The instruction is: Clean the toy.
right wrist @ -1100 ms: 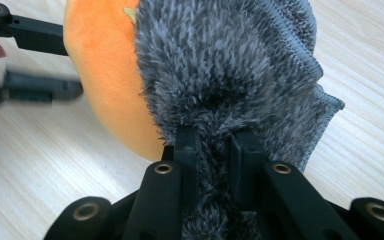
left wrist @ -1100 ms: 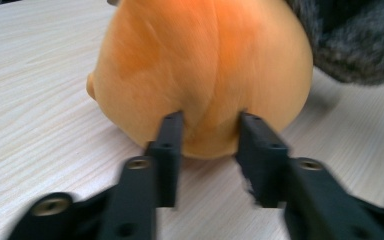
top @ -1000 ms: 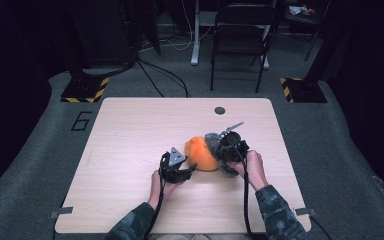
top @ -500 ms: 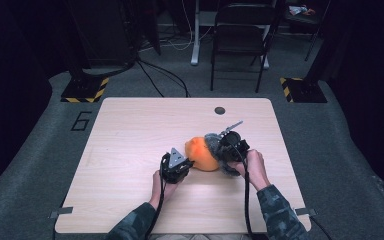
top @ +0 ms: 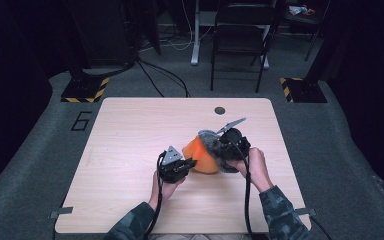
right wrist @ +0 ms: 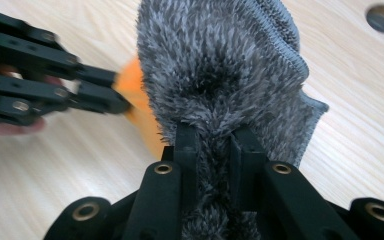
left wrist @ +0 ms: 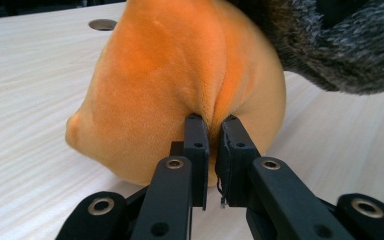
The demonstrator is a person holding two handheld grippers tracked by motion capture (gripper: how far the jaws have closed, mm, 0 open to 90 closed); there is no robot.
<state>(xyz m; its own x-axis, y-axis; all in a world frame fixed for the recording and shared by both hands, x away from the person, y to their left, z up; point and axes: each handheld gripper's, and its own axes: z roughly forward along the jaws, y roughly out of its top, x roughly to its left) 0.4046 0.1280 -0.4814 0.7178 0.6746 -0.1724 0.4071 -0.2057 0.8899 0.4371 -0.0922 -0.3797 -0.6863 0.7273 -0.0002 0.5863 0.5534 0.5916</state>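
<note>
An orange plush cushion (top: 201,156) lies near the middle of the wooden table (top: 130,130), with a grey fuzzy cover (top: 210,138) partly over its right side. My left gripper (top: 189,163) comes in from the left and is shut on a pinched fold of the orange plush (left wrist: 170,75); its tips (left wrist: 212,125) press into the crease. My right gripper (top: 223,147) is shut on the grey fuzzy cover (right wrist: 220,65), whose pile bunches between the jaws (right wrist: 215,135). The left gripper (right wrist: 122,102) also appears there against the orange plush (right wrist: 139,102).
A round cable hole (top: 220,110) sits in the tabletop near its far edge. A black folding chair (top: 240,40) and floor cables stand beyond the table. Bare wood stretches to the left and front of the cushion.
My right gripper has lifted slightly with the grey cover in it. The left hand has stayed where it was beside the orange plush.
</note>
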